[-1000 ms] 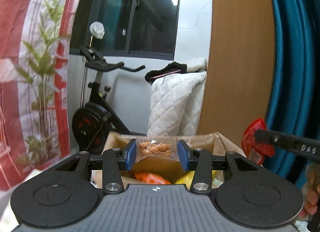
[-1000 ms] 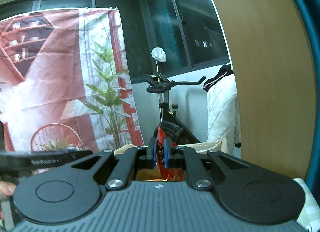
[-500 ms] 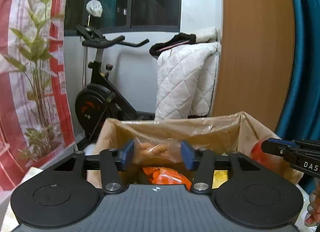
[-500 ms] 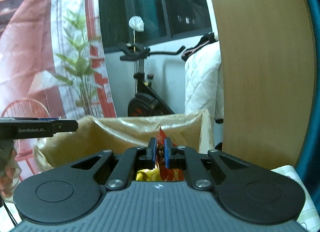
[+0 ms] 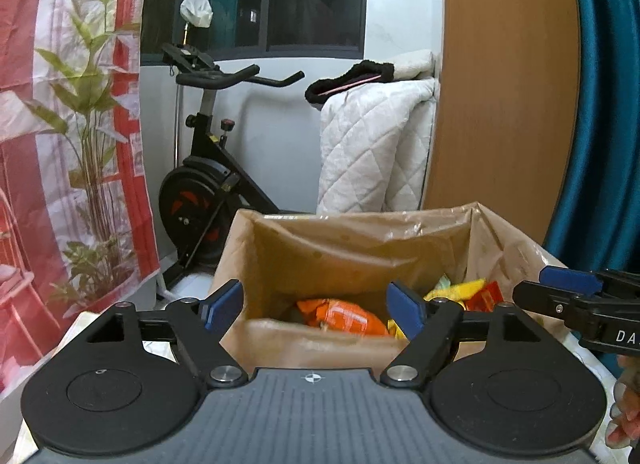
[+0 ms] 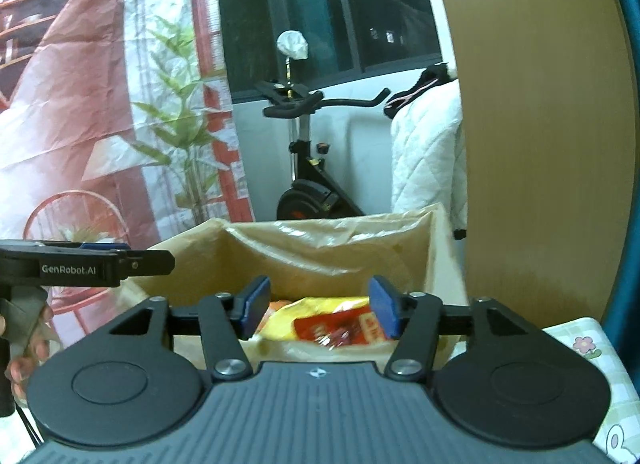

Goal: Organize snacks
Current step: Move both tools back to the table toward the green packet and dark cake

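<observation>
A cardboard box lined with clear plastic (image 5: 360,240) (image 6: 320,248) stands in front of both grippers. Inside lie several snack packets: an orange packet (image 5: 344,314), yellow ones (image 5: 460,288) (image 6: 312,310) and a red packet (image 6: 340,330). My left gripper (image 5: 314,306) hovers over the box's near edge, its jaws opening with nothing between the blue pads. My right gripper (image 6: 320,310) is above the box too, jaws opening, and the red packet lies loose below them in the box. Each gripper shows at the edge of the other's view.
An exercise bike (image 5: 208,192) and a white quilted blanket (image 5: 372,152) stand behind the box. A wooden panel (image 5: 500,104) and teal curtain (image 5: 600,104) are on the right, a printed backdrop (image 6: 100,104) on the left. A checked cloth (image 6: 592,348) covers the table.
Both grippers sank toward the box and opened. The clear packet of orange snacks left the left jaws, and the red packet dropped from the right jaws into the box.
</observation>
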